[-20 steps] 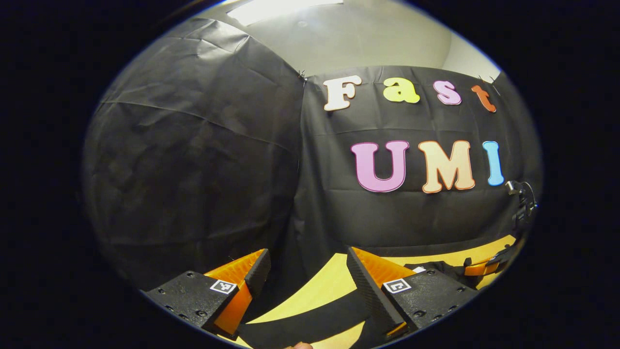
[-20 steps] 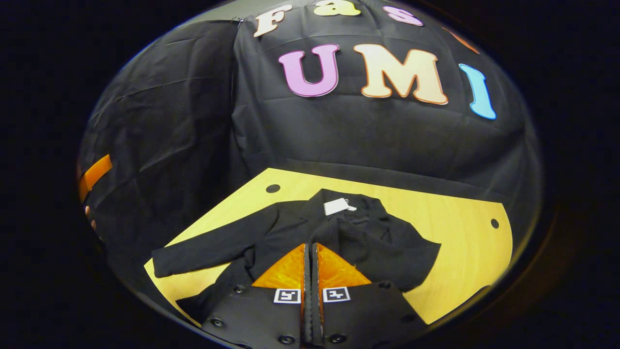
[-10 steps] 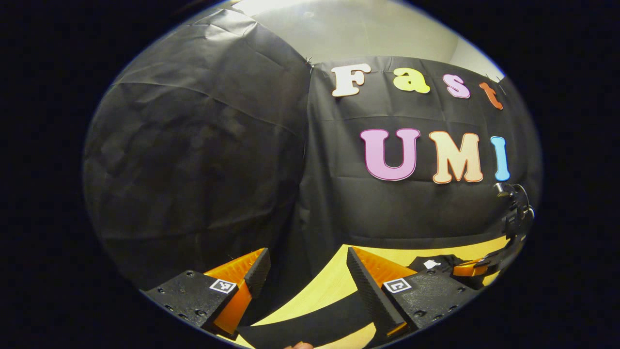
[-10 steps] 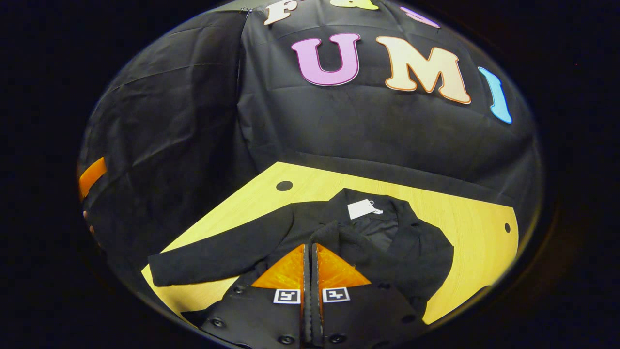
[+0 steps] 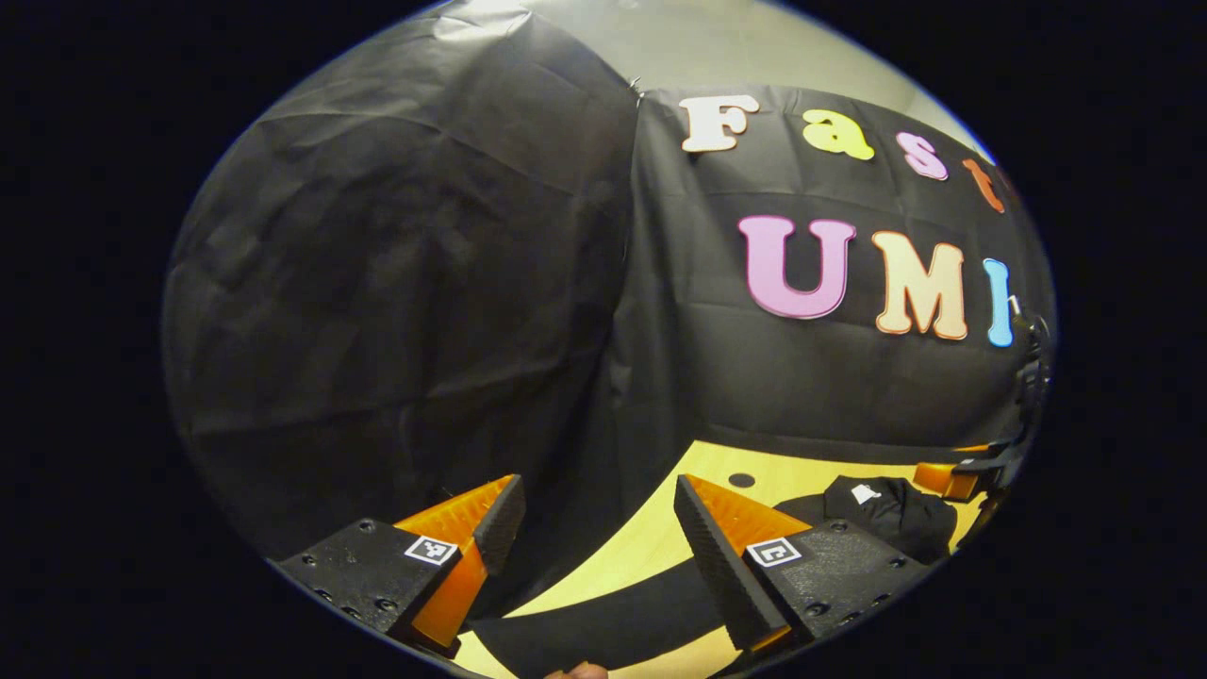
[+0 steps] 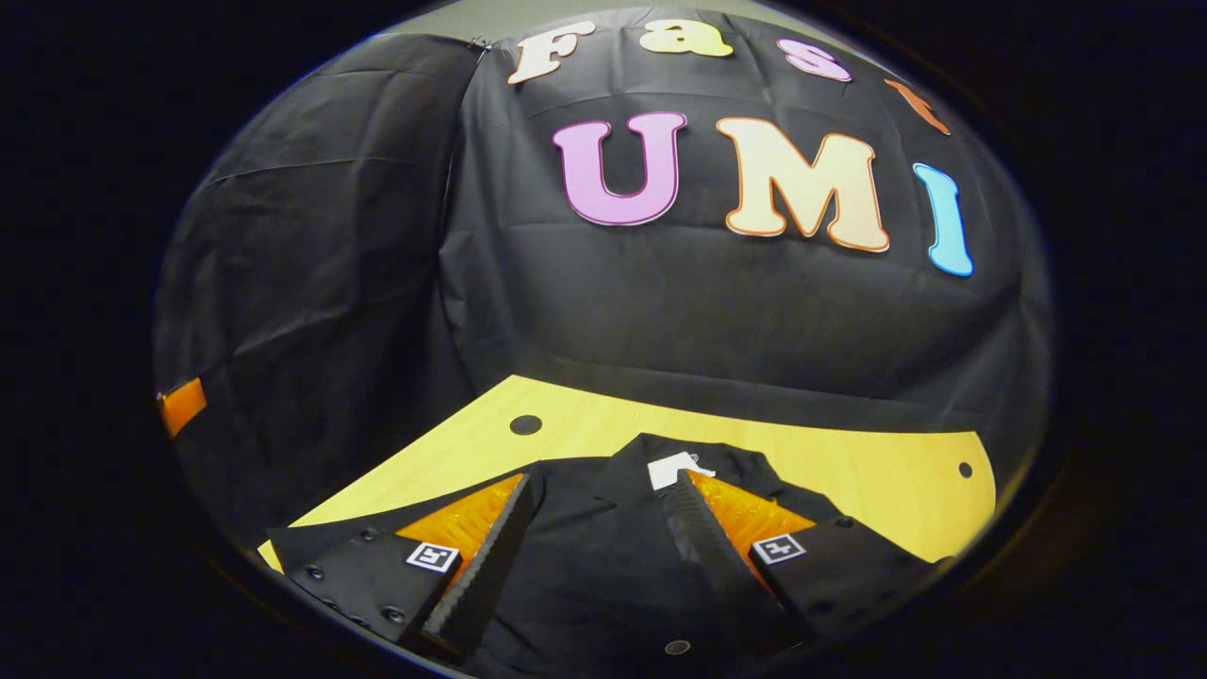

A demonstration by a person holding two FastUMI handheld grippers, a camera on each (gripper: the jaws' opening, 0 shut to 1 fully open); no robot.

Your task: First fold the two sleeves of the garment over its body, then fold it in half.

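The black garment (image 6: 594, 556) lies on the yellow table (image 6: 849, 471), its collar with a white tag (image 6: 671, 469) pointing at the back wall. My right gripper (image 6: 601, 485) hangs open just over the body, with cloth showing between its fingers. One sleeve (image 5: 603, 627) stretches flat across the table's near left corner. My left gripper (image 5: 594, 498) is open above that sleeve and holds nothing. In the left gripper view the garment's body (image 5: 891, 514) is at the far right, with the right gripper (image 5: 943, 479) beside it.
The table has round holes (image 6: 525, 424) near its back corners, one at the right (image 6: 964, 469). Black booth cloth (image 5: 396, 283) closes in the back and left sides. Bare tabletop (image 5: 651, 542) lies between the sleeve and the back wall.
My right gripper has gone from shut to open over the garment's body. The left gripper view has tipped down and turned right, bringing more of the table and garment into sight.
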